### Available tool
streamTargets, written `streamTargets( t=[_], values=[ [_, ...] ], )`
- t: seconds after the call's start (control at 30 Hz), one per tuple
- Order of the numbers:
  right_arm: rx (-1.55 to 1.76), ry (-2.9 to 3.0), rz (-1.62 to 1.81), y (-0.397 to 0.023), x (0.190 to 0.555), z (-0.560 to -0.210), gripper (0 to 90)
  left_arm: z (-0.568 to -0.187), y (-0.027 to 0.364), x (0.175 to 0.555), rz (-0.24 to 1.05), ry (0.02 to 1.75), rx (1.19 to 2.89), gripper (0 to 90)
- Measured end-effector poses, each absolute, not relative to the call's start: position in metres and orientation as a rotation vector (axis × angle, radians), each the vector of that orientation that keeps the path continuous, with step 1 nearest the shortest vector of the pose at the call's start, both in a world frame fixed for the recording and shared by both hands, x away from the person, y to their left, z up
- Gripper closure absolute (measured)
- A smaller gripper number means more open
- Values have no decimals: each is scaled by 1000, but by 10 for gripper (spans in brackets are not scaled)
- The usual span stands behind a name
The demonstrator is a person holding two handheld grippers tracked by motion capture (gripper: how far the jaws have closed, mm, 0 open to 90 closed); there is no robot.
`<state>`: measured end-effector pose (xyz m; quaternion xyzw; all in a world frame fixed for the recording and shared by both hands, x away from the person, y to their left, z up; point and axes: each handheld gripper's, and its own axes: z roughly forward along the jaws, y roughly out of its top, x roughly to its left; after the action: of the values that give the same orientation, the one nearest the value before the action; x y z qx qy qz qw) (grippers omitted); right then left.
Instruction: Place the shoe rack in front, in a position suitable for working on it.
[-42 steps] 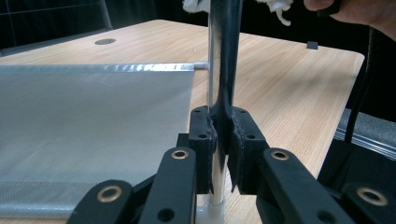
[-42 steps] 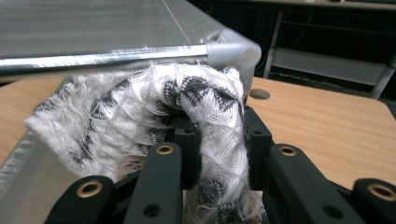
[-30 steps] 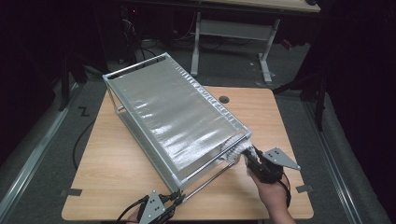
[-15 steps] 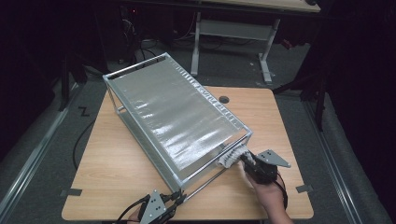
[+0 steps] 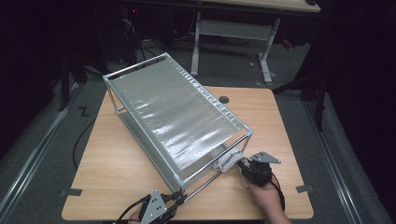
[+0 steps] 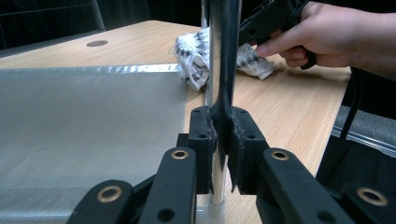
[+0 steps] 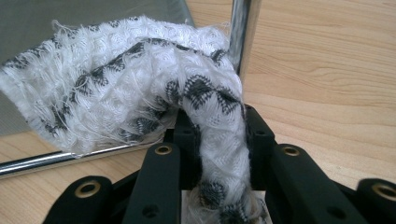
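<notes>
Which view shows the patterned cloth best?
The right gripper view: the cloth is close up, its weave and black pattern sharp, pinched in the right tool. The left gripper view has it partly behind the chrome tube. The high view gives a small bundle by the rack.

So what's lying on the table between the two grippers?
In the high view, one chrome bar of the metal rack runs between them: the left gripper clamps one end, and the right gripper holds a patterned cloth near the other.
</notes>
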<state>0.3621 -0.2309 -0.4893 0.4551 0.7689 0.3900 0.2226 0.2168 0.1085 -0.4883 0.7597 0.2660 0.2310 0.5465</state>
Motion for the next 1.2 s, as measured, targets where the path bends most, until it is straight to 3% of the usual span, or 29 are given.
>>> streamTargets(
  t=[0.47, 1.03, 1.2],
  values=[
    [1238, 2074, 1114, -234, 358, -479, 720, -488, 108, 217, 548, 624, 1803, 804],
    [1094, 1825, 1359, -246, 332, -414, 713, -489, 108, 216, 551, 616, 1808, 804],
    [1075, 1808, 1359, -244, 328, -408, 717, -489, 108, 216, 553, 614, 1810, 803]
  ],
)
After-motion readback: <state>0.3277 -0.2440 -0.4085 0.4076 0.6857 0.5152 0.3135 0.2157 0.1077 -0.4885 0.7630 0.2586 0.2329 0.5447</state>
